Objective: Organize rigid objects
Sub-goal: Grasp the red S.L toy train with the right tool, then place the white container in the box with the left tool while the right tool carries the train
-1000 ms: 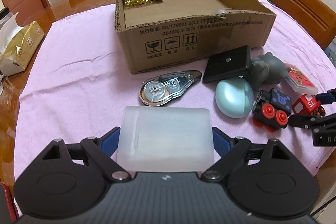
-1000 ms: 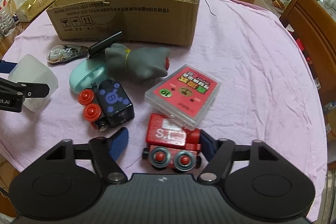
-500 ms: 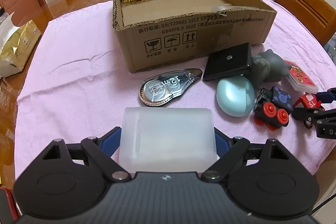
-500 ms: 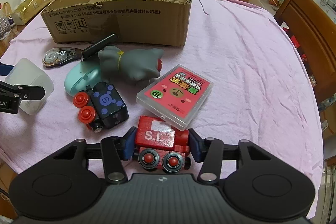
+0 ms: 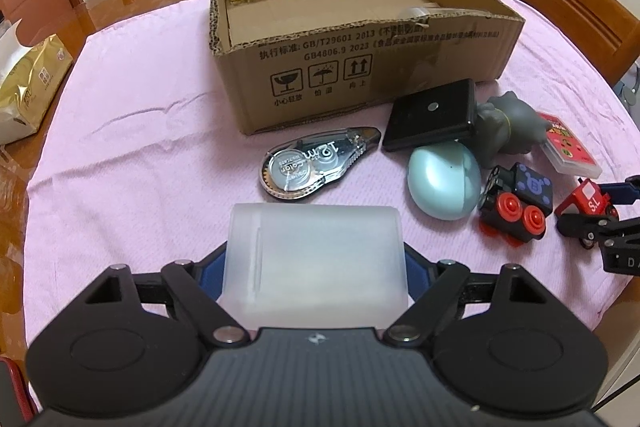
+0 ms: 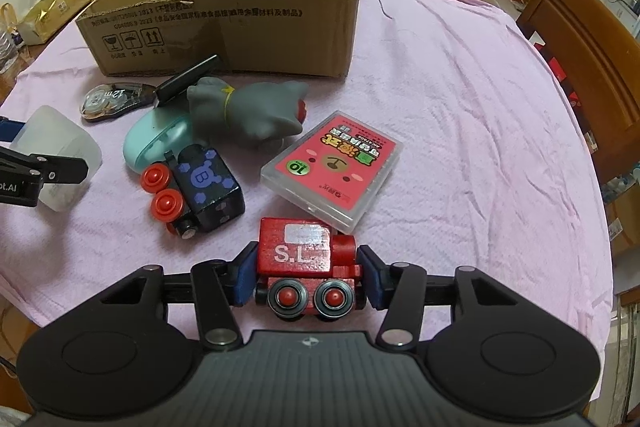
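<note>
Right tongs [image 6: 306, 269] clamp the red toy train [image 6: 306, 251] crosswise; left tongs [image 5: 316, 263] are closing around the frosted box [image 5: 316, 251].

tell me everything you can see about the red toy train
The red toy train is a small, blocky engine, seemingly painted wood, with white "S.L" lettering and a worn pale sticker on top. Two dark wheels with red hubs face the right wrist camera. It sits on the pink cloth, just in front of the clear card case. The right gripper is shut on it, blue pads pressing both sides.
</note>
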`<state>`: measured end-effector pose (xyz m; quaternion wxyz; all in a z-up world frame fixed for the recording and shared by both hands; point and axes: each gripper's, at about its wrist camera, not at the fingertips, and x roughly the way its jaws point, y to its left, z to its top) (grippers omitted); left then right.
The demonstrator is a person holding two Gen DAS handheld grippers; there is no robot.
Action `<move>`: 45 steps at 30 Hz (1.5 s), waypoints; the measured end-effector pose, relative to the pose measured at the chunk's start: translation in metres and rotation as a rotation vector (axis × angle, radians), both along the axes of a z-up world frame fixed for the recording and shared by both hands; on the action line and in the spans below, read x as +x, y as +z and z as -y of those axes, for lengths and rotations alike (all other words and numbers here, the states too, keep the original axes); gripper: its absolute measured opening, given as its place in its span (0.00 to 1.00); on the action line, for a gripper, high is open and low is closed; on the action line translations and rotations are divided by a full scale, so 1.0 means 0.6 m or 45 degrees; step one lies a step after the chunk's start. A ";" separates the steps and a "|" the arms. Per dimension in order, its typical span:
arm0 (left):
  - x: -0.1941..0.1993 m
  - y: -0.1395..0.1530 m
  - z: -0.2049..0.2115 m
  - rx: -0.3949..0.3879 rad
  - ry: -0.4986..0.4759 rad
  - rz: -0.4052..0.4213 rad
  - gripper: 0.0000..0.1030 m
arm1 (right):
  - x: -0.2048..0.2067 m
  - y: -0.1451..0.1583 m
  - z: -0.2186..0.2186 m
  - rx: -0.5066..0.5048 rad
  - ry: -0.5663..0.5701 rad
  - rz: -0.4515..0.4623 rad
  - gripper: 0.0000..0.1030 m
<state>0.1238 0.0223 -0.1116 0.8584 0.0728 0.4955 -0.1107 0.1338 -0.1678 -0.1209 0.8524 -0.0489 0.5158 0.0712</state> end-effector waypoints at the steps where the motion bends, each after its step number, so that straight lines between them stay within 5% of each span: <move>1: 0.000 0.000 0.000 0.002 -0.002 -0.004 0.80 | -0.001 0.000 -0.001 -0.004 0.004 -0.004 0.55; 10: -0.001 0.020 -0.001 0.025 -0.068 -0.068 0.80 | -0.012 0.016 0.000 -0.002 0.080 -0.043 0.55; 21: -0.006 0.092 0.001 0.012 -0.176 -0.045 0.80 | -0.007 0.094 0.010 -0.002 0.195 0.009 0.55; 36: 0.089 0.199 0.025 -0.048 -0.162 0.194 0.80 | 0.063 0.184 -0.017 -0.005 0.397 0.182 0.55; 45: 0.179 0.189 0.044 -0.069 -0.078 0.229 0.81 | 0.119 0.208 -0.027 -0.018 0.462 0.250 0.55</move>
